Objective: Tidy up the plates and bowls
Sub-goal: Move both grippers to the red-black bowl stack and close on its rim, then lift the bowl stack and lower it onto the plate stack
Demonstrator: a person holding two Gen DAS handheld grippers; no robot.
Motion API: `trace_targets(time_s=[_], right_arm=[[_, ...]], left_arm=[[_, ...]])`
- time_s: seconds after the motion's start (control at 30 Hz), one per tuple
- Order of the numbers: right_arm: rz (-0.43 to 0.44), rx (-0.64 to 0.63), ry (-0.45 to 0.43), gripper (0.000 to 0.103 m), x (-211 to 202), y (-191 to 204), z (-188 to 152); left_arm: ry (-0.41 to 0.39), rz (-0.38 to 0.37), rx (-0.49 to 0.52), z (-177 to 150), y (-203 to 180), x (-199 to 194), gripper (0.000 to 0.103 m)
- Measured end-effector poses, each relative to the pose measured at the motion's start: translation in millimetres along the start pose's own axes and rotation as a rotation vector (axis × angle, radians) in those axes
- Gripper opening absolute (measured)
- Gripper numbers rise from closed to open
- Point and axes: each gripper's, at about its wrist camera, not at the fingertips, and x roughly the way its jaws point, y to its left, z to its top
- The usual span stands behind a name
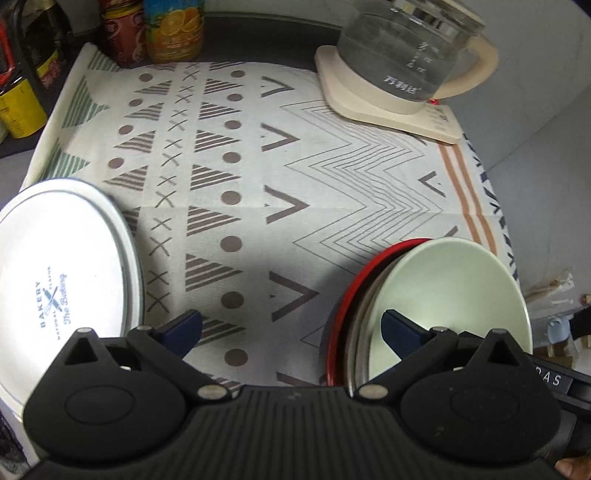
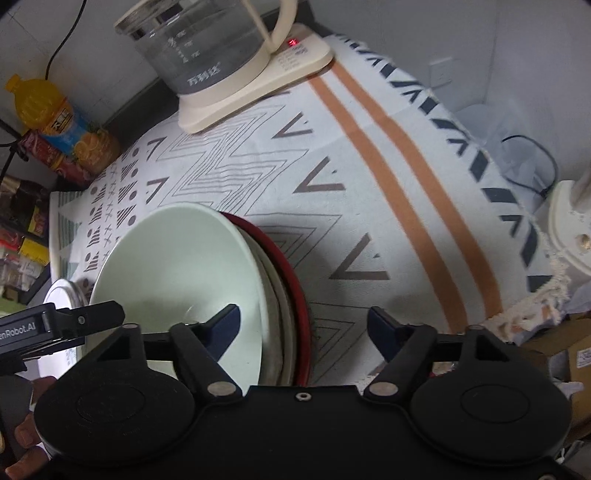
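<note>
A pale green bowl point(image 1: 450, 288) point(image 2: 177, 266) tops a stack of plates, with a red plate point(image 1: 343, 295) point(image 2: 291, 266) at the bottom, on the patterned cloth point(image 1: 295, 177) point(image 2: 388, 206). A white plate printed "BAKERY" point(image 1: 55, 266) point(image 2: 61, 295) lies to the left. My left gripper point(image 1: 291, 328) is open, its right finger over the bowl and the stack's left rim between the jaws. My right gripper point(image 2: 304, 323) is open too. Its left finger reaches into the bowl, and the stack's right rim lies between the jaws, untouched by the pads.
A glass kettle on a cream base point(image 1: 399, 55) point(image 2: 207, 48) stands at the back of the cloth. Juice bottles and cans point(image 1: 173, 29) point(image 2: 48, 110) line the back left. The cloth's fringed edge drops off at the right, beside a white round stand point(image 2: 572, 229) and a cardboard box point(image 2: 569, 354).
</note>
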Motion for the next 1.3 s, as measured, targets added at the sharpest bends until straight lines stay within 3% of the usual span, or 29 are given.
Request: trace_targets(time_s=[0.2, 0.3, 0.5, 0.7, 1.0, 1.3], right_arm=[[0.047, -0.039, 0.042, 0.053, 12, 0, 6], [0.066, -0.063, 0.062, 0.043, 18, -1, 6], [0.135, -0.089, 0.086, 0.037, 23, -5, 10], [0.177, -0.125, 0.101, 0.033, 24, -7, 16], [0.215, -0.146, 0.1, 0.032, 19, -9, 18], [0.251, -0.203, 0.078, 0.032, 11, 13, 26]], left_arm=[[0.029, -0.015, -0.046, -4, -1, 7, 0.099], [0.033, -0.011, -0.083, -9, -1, 9, 0.092], [0.08, -0.053, -0.229, -20, 10, 18, 0.069], [0.101, -0.131, -0.326, -30, 12, 20, 0.029], [0.076, -0.121, -0.317, -36, 9, 14, 0.028], [0.018, -0.127, -0.354, -34, 22, -9, 0.028]])
